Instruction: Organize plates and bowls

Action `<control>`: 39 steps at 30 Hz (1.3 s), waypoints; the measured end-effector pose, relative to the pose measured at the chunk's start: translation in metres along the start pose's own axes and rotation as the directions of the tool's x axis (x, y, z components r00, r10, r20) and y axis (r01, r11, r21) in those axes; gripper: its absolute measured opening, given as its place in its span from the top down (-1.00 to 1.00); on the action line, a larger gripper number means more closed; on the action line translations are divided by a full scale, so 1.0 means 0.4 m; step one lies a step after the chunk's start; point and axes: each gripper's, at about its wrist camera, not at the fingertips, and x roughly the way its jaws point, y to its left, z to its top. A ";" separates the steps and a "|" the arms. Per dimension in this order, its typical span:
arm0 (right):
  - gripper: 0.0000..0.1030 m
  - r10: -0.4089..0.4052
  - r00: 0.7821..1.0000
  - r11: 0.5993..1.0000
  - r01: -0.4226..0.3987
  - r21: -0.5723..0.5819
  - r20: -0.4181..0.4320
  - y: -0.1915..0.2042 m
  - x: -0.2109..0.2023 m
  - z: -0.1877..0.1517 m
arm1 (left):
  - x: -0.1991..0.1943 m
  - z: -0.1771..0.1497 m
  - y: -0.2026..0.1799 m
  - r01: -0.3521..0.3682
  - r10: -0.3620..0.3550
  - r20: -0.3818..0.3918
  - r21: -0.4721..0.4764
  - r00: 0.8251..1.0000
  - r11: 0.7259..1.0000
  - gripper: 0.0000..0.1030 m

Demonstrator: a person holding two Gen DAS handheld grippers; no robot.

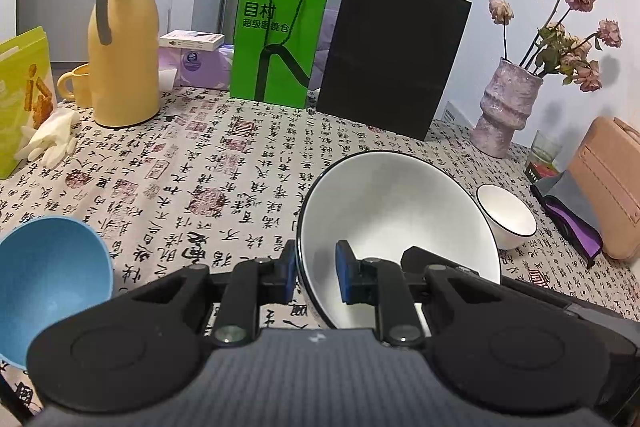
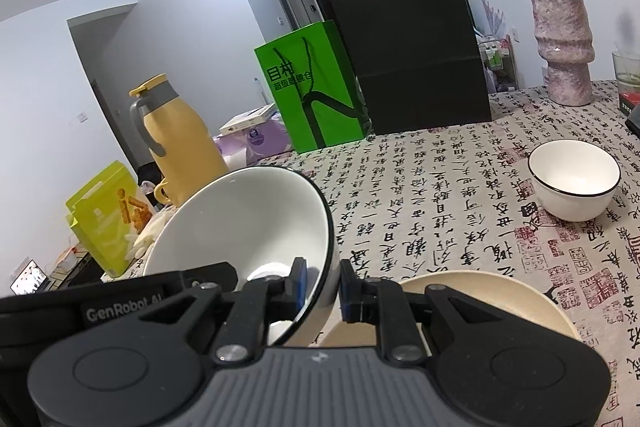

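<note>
While both grippers, left (image 1: pixel 316 277) and right (image 2: pixel 323 285), are clamping opposite rims of the large white bowl (image 1: pixel 394 223), it is hanging above the table; next, probably nesting near the small bowl (image 2: pixel 574 179), far right.

Glossy ceramic bowl (image 1: pixel 400 223), cloth tablecloth (image 1: pixel 200 163)

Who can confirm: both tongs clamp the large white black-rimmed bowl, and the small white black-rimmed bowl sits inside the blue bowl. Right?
Not quite. The small white black-rimmed bowl stands by itself on the calligraphy-print tablecloth, far from the blue plastic bowl, as the left wrist view shows. The rest holds: left tongs and right tongs both clamp the large white black-rimmed bowl.
</note>
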 end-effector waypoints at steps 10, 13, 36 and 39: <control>0.69 0.014 1.000 1.000 -0.014 -0.016 0.000 0.046 -0.005 -0.014 | -0.033 -0.008 0.039 -0.009 0.010 0.015 -0.017 1.000 1.000 0.63; 0.69 0.018 1.000 1.000 -0.019 -0.017 -0.002 0.057 -0.004 -0.018 | -0.039 -0.009 0.049 -0.012 0.013 0.018 -0.022 1.000 1.000 0.63; 0.68 0.049 0.999 0.998 -0.049 -0.047 -0.015 0.138 0.016 -0.042 | -0.080 -0.018 0.134 -0.030 0.033 0.042 -0.070 0.999 0.997 0.63; 0.68 0.055 0.998 0.997 -0.056 -0.050 -0.015 0.150 0.017 -0.044 | -0.087 -0.020 0.146 -0.034 0.037 0.050 -0.075 0.998 0.997 0.63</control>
